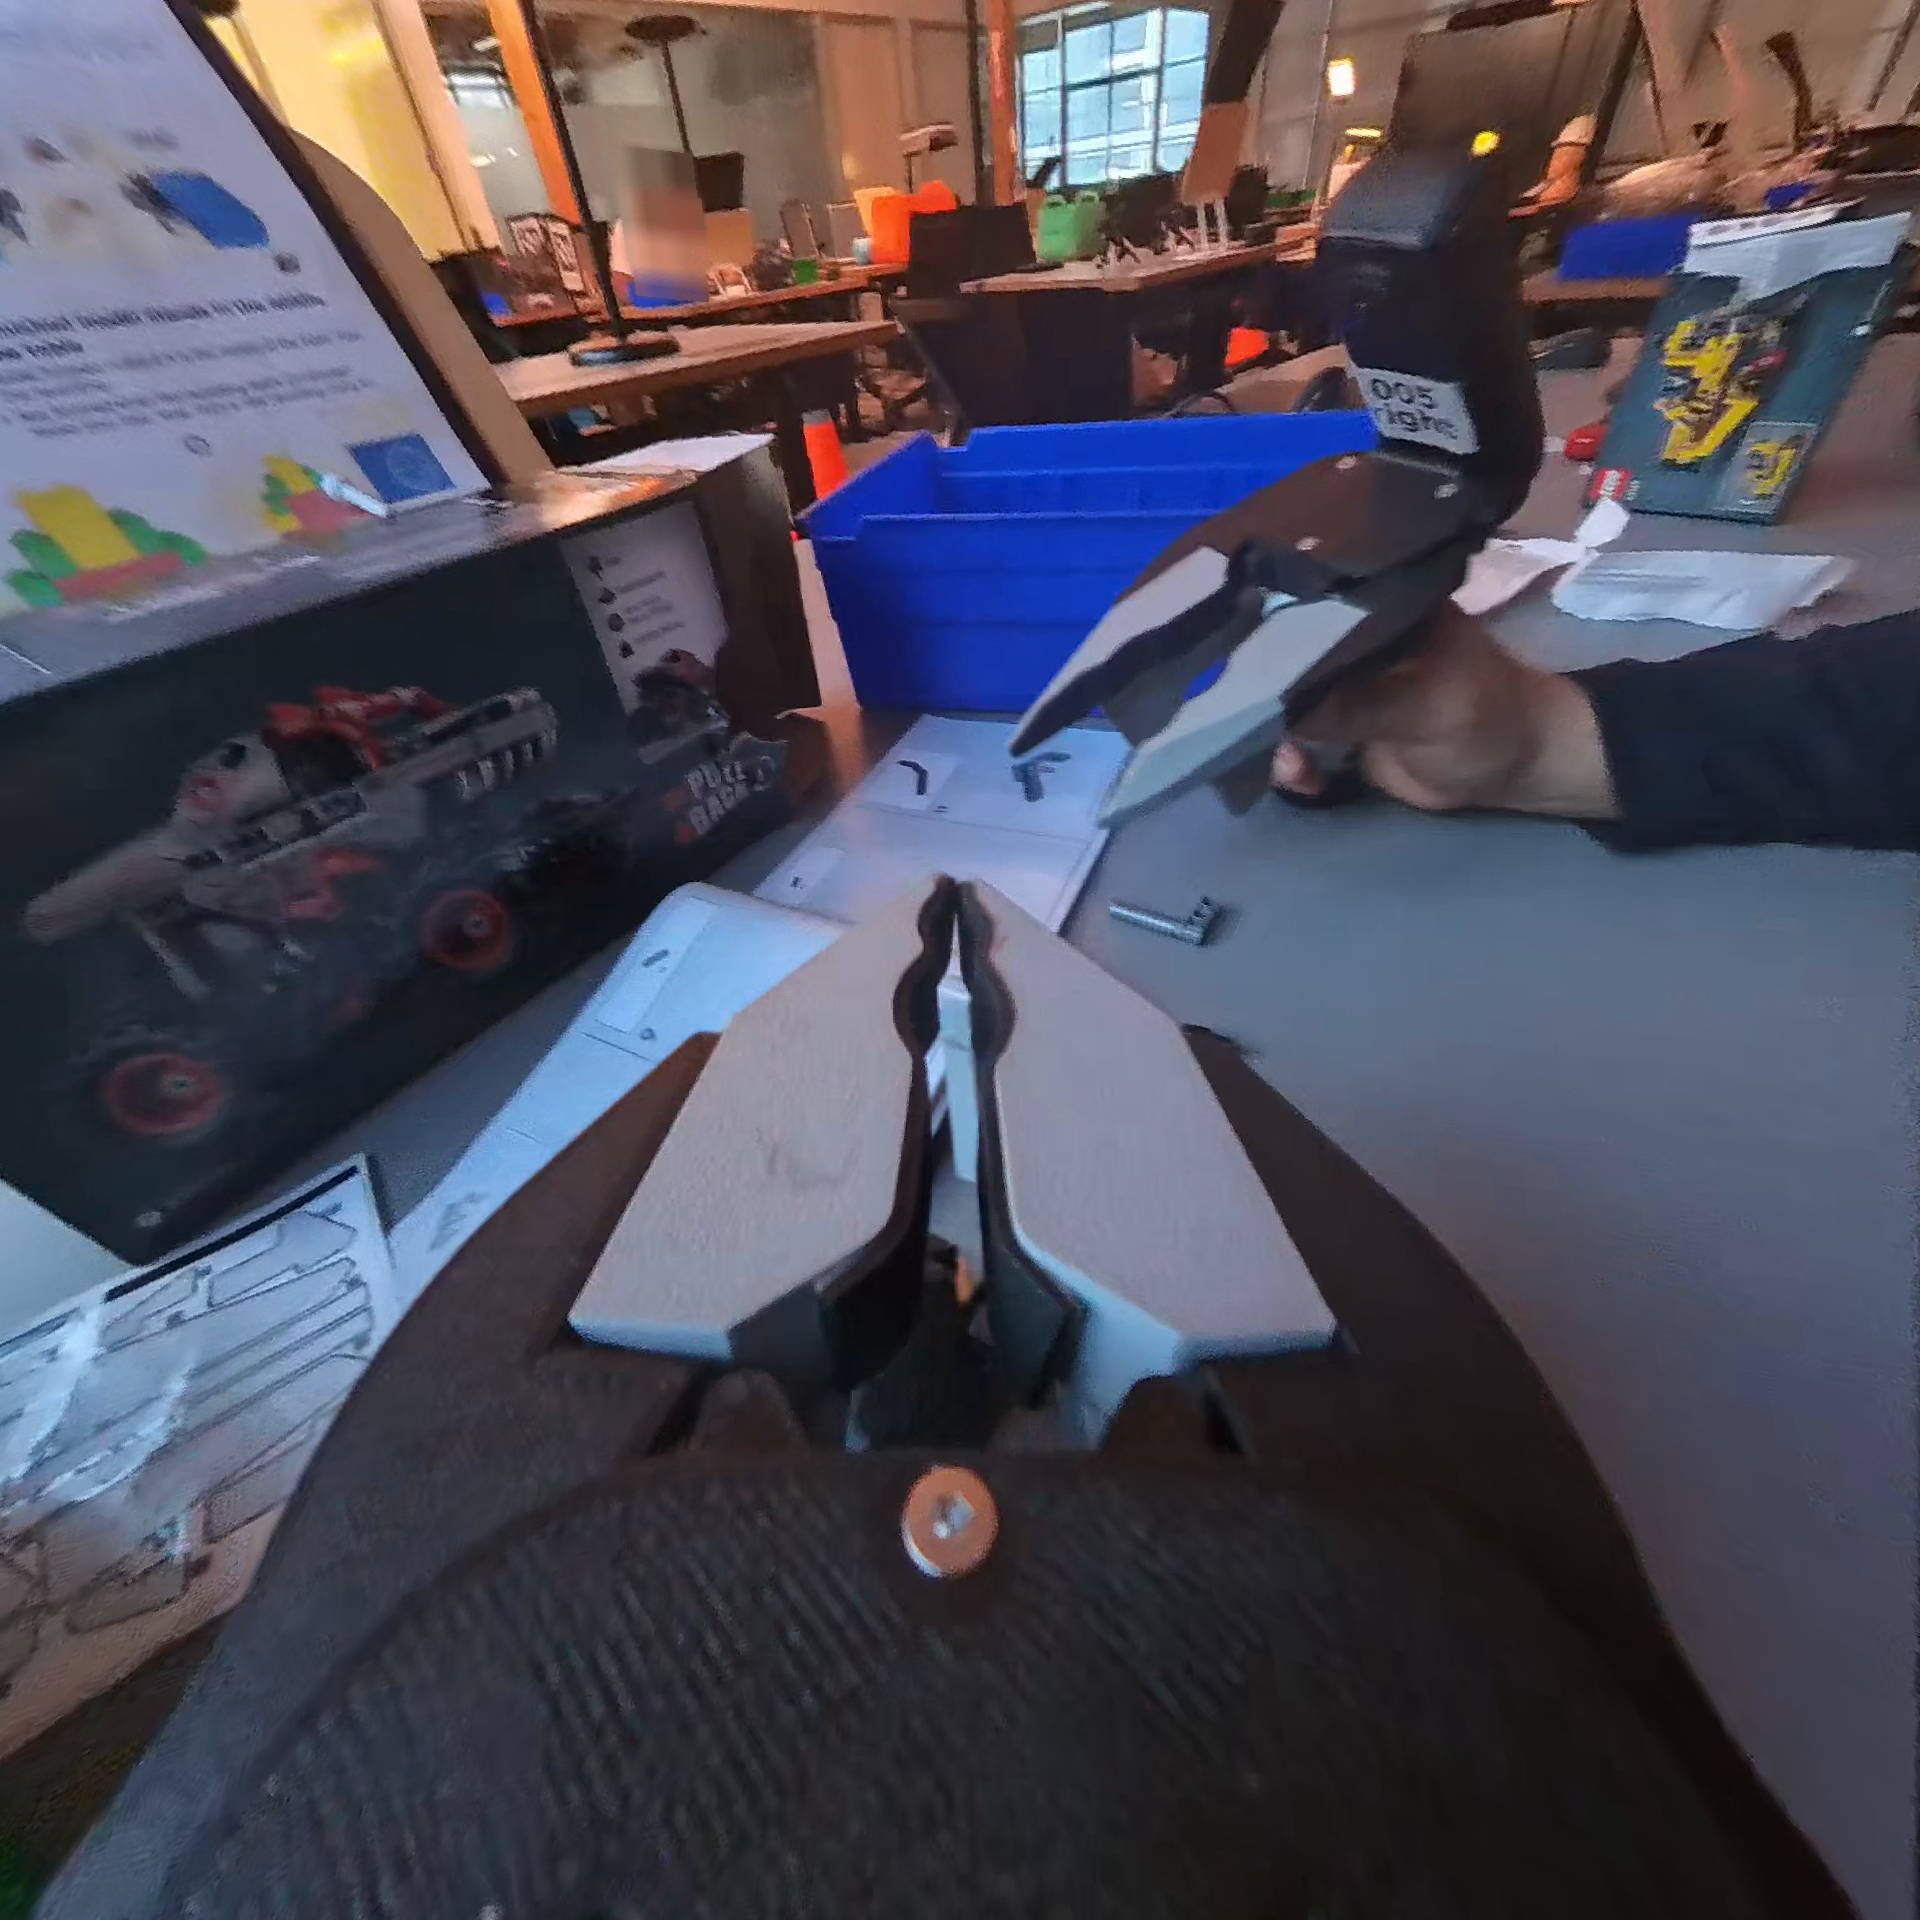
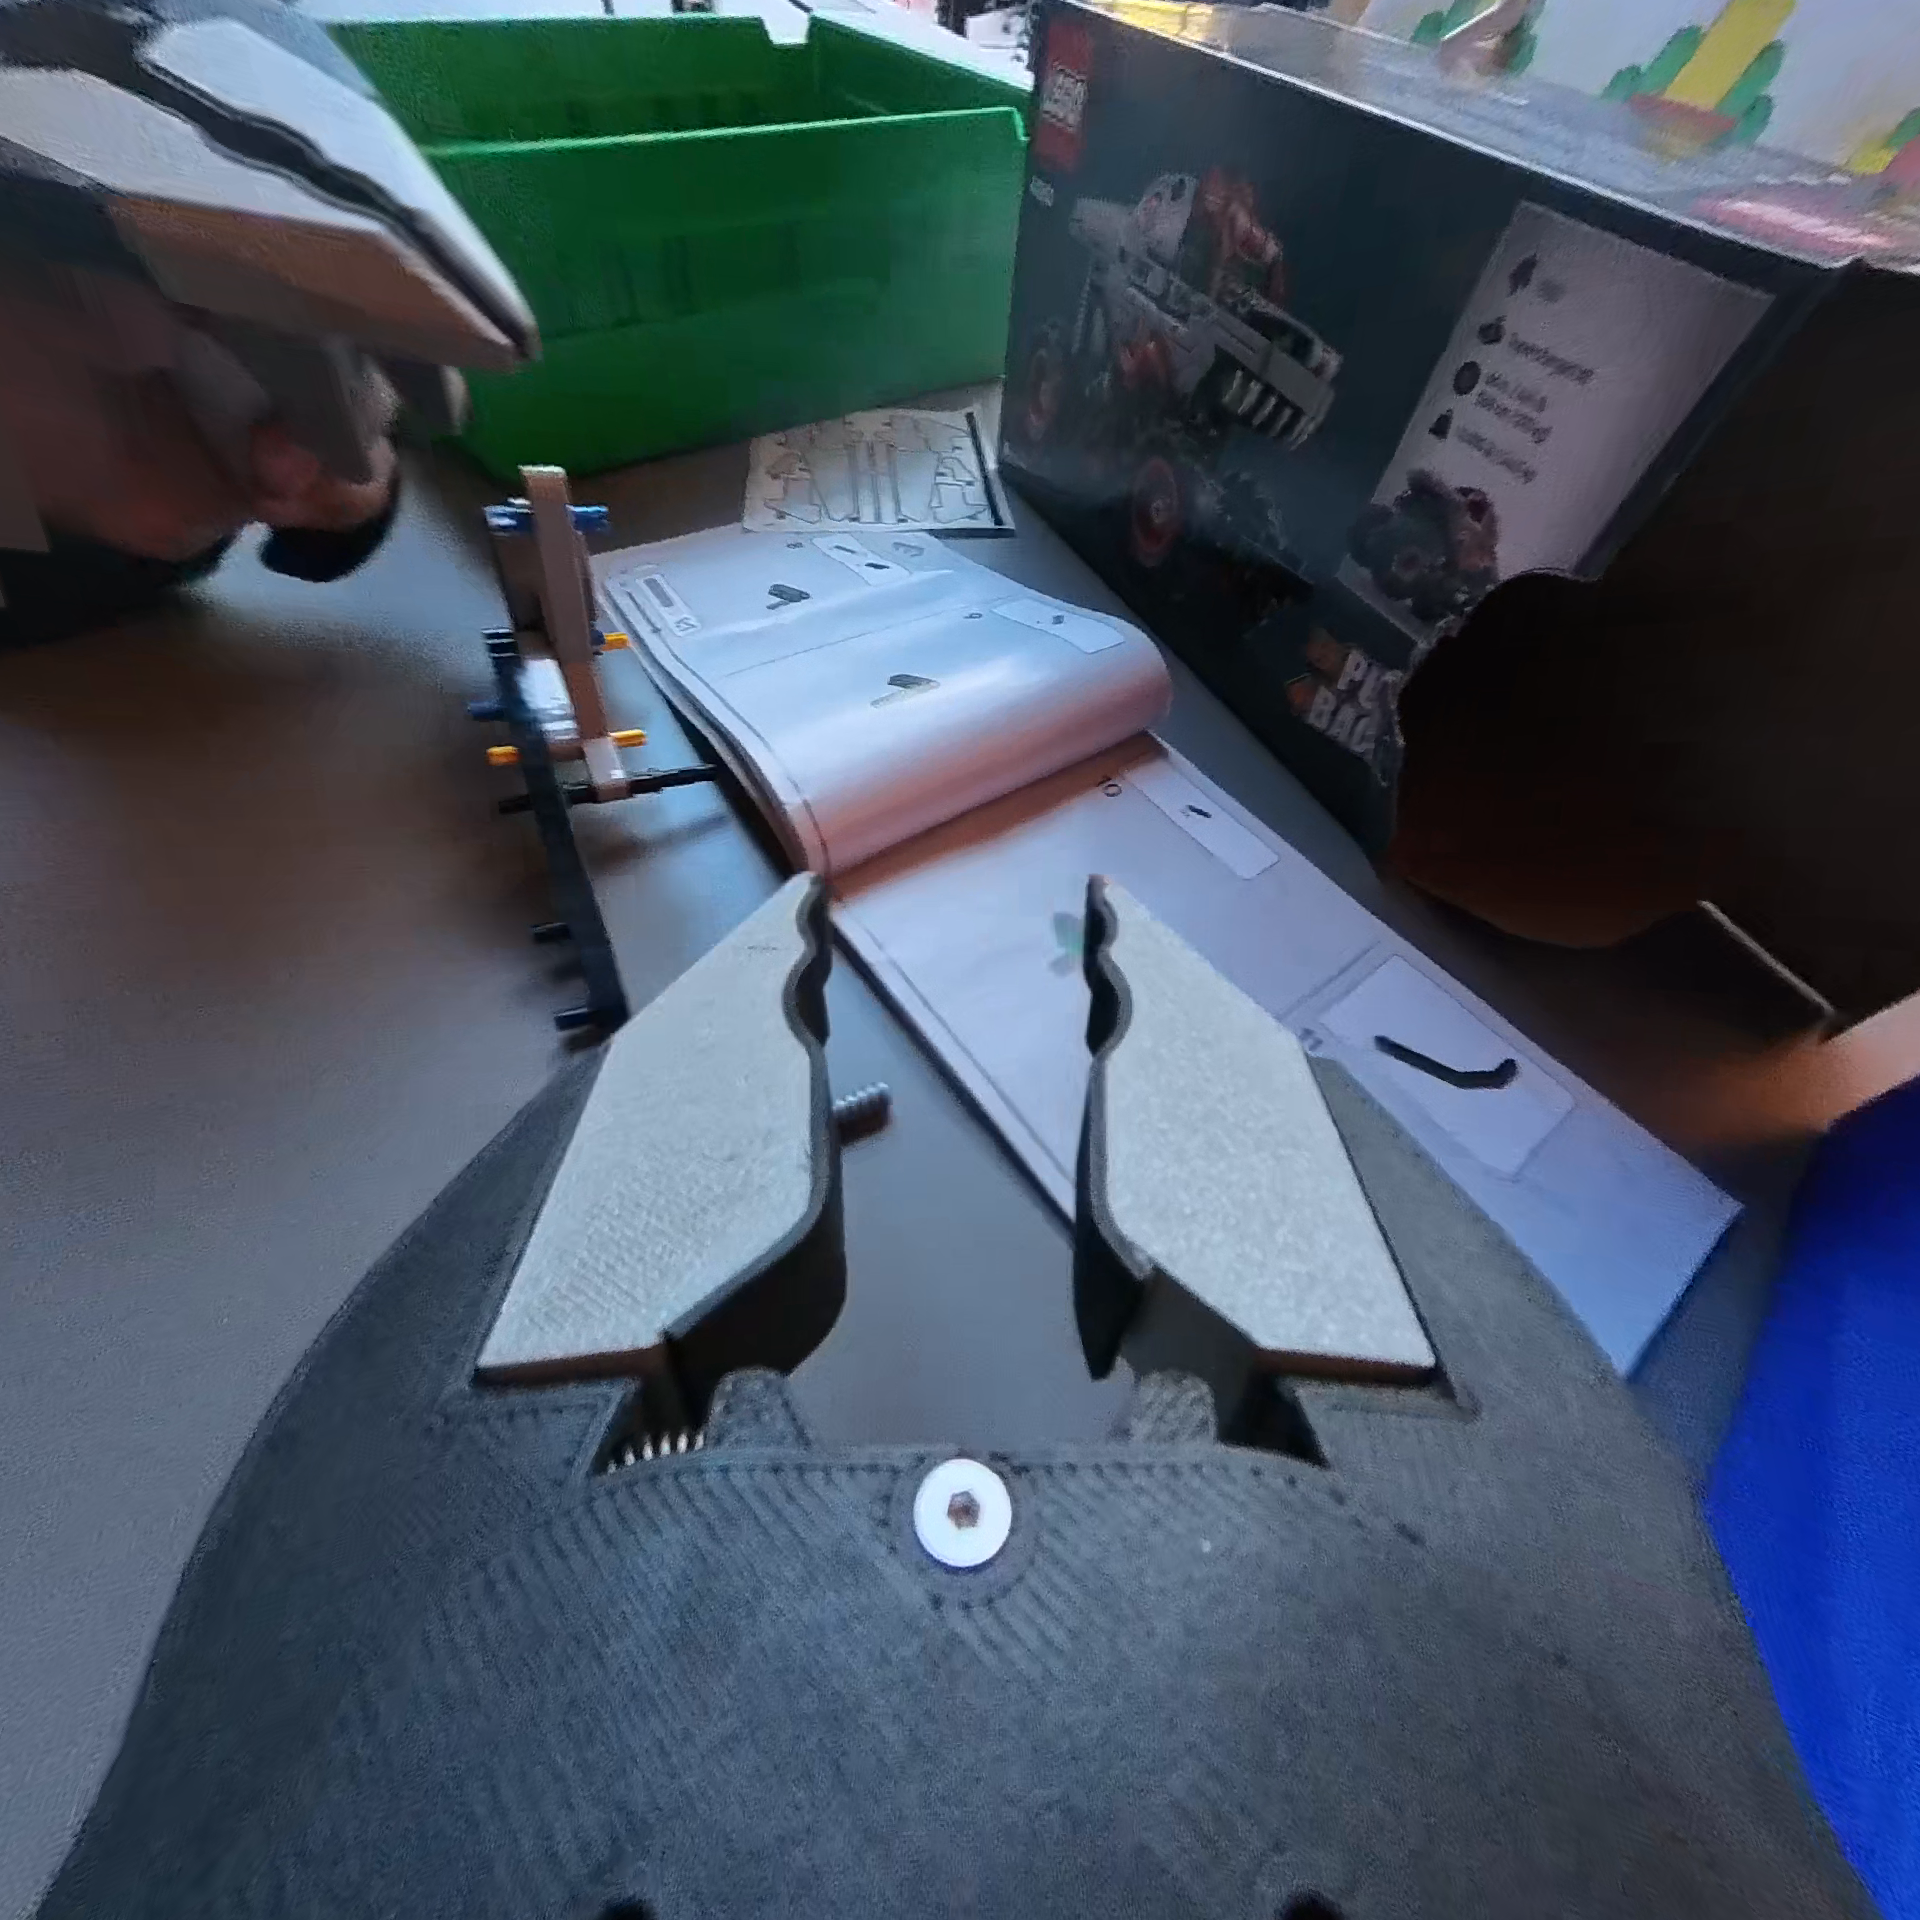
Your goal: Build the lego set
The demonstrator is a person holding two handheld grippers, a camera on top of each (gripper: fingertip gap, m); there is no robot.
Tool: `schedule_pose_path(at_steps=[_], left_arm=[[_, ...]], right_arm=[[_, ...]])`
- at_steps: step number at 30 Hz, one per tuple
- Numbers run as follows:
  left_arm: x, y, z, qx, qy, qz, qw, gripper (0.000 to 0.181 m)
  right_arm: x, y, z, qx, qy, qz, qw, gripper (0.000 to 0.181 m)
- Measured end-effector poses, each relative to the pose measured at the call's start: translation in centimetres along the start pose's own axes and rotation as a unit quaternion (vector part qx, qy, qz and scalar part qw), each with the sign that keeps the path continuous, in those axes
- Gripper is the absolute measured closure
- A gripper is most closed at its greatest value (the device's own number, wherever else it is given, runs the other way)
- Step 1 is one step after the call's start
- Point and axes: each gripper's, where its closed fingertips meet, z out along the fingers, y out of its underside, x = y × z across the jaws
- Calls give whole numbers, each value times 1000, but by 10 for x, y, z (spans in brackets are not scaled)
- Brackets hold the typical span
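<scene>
Over the open booklet (image 2: pixel 935 727) my right gripper (image 2: pixel 956 935) hangs tilted down, fingers spread with nothing between them. My hand (image 1: pixel 1455 727) grips its handle from below, sleeve (image 1: pixel 1766 727) reaching in from the right. My left gripper (image 1: pixel 956 904) is clenched, tips touching, empty. On the table, the part-built frame (image 2: pixel 566 707) stands beside the booklet's left edge; a grey pin (image 1: pixel 1164 920) lies near.

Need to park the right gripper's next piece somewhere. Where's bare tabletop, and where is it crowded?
Bare grey table lies right of the open instruction booklet, apart from a small grey piece. More bare room is left of the partly built frame. It is crowded between the booklet, the set's box and the green bin.
</scene>
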Motion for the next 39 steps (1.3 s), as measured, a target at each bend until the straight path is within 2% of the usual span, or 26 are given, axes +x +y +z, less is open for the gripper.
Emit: schedule_pose_path(at_steps=[5, 9, 15, 18, 21, 23, 24, 25, 27, 28, 29, 31, 34, 36, 39], left_arm=[[13, 1, 4, 0, 13, 6, 1000, 180], [17, 4, 7, 2, 15, 26, 1000, 177], [22, 7, 13, 7, 13, 51, 999, 181], [37, 1, 9, 15, 65, 10, 998, 174], [45, -35, -21, 50, 143, -7, 989, 162], [13, -71, -53, 56, 140, 35, 988, 155], [-6, -85, -70, 33, 149, 55, 987, 151], [-31, -90, -84, -19, 145, 54, 988, 147], [-98, -90, -106, -121, 86, 53, 988, 139], [-131, -89, -114, -155, 51, 61, 985, 130], [-160, -85, -119, -185, 27, 69, 980, 131], [-200, -66, -124, -244, 14, 52, 968, 131], [-227, -10, -130, -359, 36, -12, 933, 117], [-243, 22, -132, -400, 35, -20, 916, 120], [-261, 60, -132, -443, 30, -32, 895, 113]], right_arm=[[20, -5, 8, 7, 31, -24, 999, 137], [12, -11, 14, 18, -14, -21, 1000, 135], [-2, -18, 0, 47, -45, -35, 997, 134], [-3, -19, -4, 55, -45, -25, 997, 133], [9, -15, -8, 49, -10, -14, 999, 131], [20, -12, -13, 50, 24, -5, 998, 133], [26, -10, -14, 46, 42, -1, 998, 133], [32, -7, -15, 40, 58, 1, 997, 133], [43, -3, -15, 26, 89, 3, 996, 133], [47, -1, -14, 19, 101, 2, 995, 133], [51, 1, -14, 11, 112, 0, 994, 133], [56, 5, -12, -4, 132, -4, 991, 133], [62, 10, -9, -26, 155, -9, 988, 135], [64, 13, -7, -41, 170, -18, 984, 136], [68, 16, -4, -59, 188, -30, 980, 138]])
